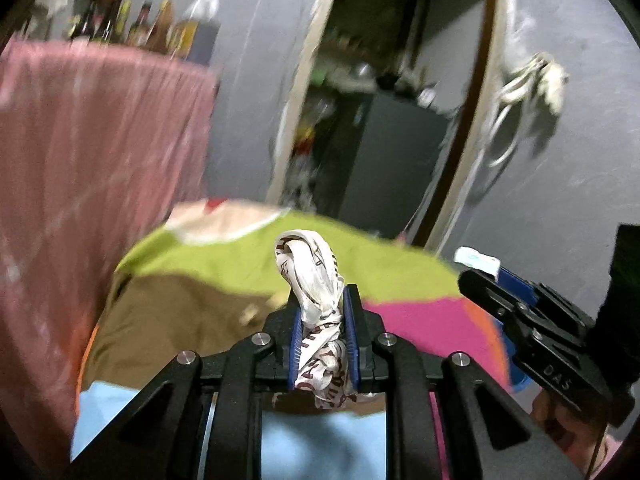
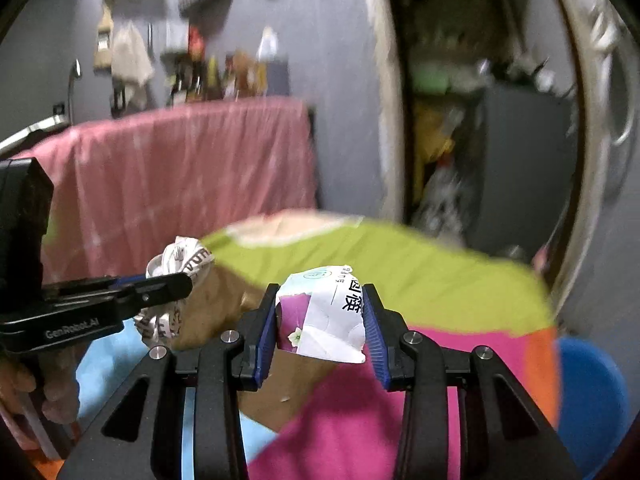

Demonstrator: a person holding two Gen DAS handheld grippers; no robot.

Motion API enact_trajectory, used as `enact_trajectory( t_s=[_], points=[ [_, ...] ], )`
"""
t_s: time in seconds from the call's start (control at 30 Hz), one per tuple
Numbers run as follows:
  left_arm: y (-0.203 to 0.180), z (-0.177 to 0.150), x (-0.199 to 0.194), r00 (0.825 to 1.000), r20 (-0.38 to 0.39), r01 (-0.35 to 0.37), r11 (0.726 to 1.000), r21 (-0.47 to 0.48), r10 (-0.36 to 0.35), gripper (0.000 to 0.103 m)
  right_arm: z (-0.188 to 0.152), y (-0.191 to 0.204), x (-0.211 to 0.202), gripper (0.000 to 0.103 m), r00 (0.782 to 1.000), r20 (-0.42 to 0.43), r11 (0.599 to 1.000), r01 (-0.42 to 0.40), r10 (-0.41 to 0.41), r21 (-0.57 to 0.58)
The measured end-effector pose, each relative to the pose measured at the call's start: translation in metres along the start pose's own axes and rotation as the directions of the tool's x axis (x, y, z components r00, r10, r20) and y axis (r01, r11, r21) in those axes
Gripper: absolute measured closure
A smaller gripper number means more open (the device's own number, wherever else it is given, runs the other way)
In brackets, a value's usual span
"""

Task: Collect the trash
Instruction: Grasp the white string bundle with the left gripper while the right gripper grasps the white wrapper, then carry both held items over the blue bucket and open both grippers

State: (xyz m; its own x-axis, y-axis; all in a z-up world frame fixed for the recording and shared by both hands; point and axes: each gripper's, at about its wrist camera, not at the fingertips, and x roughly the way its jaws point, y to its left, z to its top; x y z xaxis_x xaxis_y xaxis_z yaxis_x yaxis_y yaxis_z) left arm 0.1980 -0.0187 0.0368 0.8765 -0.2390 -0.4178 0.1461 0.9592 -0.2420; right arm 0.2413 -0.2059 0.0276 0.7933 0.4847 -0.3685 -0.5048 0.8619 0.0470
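Observation:
My left gripper (image 1: 324, 300) is shut on a crumpled white wrapper with brown print (image 1: 310, 276), held above a table with a colourful patchwork cloth (image 1: 224, 276). My right gripper (image 2: 323, 300) is shut on a crushed white paper carton with black characters and a purple flower panel (image 2: 324, 314), also lifted over the cloth (image 2: 420, 280). The right gripper (image 1: 476, 272) shows at the right of the left wrist view with a bit of white carton at its tip. The left gripper (image 2: 176, 280) and its wrapper (image 2: 180, 258) show at the left of the right wrist view.
A counter draped in pink cloth (image 1: 80, 152) with several bottles (image 1: 140, 24) stands behind the table. An open doorway (image 1: 380, 100) leads to a cluttered dark room. A blue round object (image 2: 592, 396) sits low at the right. The view is motion-blurred.

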Motion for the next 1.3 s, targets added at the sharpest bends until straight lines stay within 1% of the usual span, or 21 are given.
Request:
enact_trajectory(
  t_s=[0.07,0.1,0.2,0.27,0.4,0.5,0.6,0.7,0.77,0.83,0.93,1.03,1.2,1.3],
  points=[
    [-0.02,0.008,-0.007,0.997,0.072,0.026,1.0,0.016,-0.027,0.088,0.007,-0.008,-0.027,0.066,0.996,0.08,0.999,0.046,-0.045,-0.011],
    [-0.032,0.011,-0.011,0.992,0.114,0.043,0.999,0.026,-0.045,0.087,0.012,-0.012,-0.041,0.066,0.99,0.121,0.997,0.076,-0.073,-0.018],
    [-0.063,0.018,-0.019,0.974,0.207,0.084,0.995,0.053,-0.094,0.087,0.022,-0.026,-0.079,0.066,0.965,0.217,0.987,0.155,-0.145,-0.034],
    [-0.088,0.021,-0.023,0.953,0.271,0.12,0.99,0.071,-0.135,0.087,0.028,-0.036,-0.103,0.066,0.942,0.274,0.976,0.213,-0.194,-0.042],
    [-0.126,0.022,-0.028,0.919,0.342,0.177,0.98,0.095,-0.199,0.087,0.031,-0.057,-0.137,0.066,0.892,0.355,0.95,0.311,-0.279,-0.035],
    [-0.153,0.02,-0.024,0.9,0.369,0.203,0.972,0.121,-0.234,0.087,0.028,-0.07,-0.159,0.066,0.856,0.394,0.927,0.373,-0.335,-0.023],
    [-0.179,0.018,-0.017,0.891,0.373,0.217,0.965,0.149,-0.258,0.087,0.024,-0.086,-0.176,0.066,0.821,0.421,0.904,0.428,-0.386,-0.007],
    [-0.202,0.015,-0.006,0.89,0.371,0.215,0.961,0.173,-0.266,0.087,0.017,-0.101,-0.186,0.066,0.795,0.436,0.884,0.467,-0.422,0.005],
    [-0.214,0.012,0.003,0.893,0.361,0.214,0.959,0.183,-0.268,0.087,0.012,-0.113,-0.19,0.066,0.782,0.44,0.876,0.482,-0.441,0.022],
    [-0.222,0.008,0.013,0.898,0.35,0.208,0.959,0.193,-0.265,0.087,0.006,-0.125,-0.19,0.066,0.774,0.437,0.87,0.49,-0.458,0.044],
    [-0.233,0.001,0.031,0.91,0.323,0.198,0.956,0.215,-0.261,0.087,-0.005,-0.14,-0.187,0.066,0.768,0.427,0.863,0.5,-0.478,0.068],
    [-0.24,-0.009,0.046,0.921,0.298,0.186,0.956,0.228,-0.251,0.087,-0.017,-0.149,-0.181,0.066,0.76,0.416,0.85,0.522,-0.499,0.067],
    [-0.247,-0.022,0.077,0.944,0.234,0.178,0.958,0.226,-0.231,0.087,-0.041,-0.168,-0.165,0.066,0.768,0.364,0.843,0.527,-0.527,0.107],
    [-0.251,-0.029,0.099,0.959,0.17,0.187,0.956,0.227,-0.227,0.087,-0.055,-0.181,-0.156,0.066,0.779,0.321,0.84,0.525,-0.538,0.135]
  ],
)
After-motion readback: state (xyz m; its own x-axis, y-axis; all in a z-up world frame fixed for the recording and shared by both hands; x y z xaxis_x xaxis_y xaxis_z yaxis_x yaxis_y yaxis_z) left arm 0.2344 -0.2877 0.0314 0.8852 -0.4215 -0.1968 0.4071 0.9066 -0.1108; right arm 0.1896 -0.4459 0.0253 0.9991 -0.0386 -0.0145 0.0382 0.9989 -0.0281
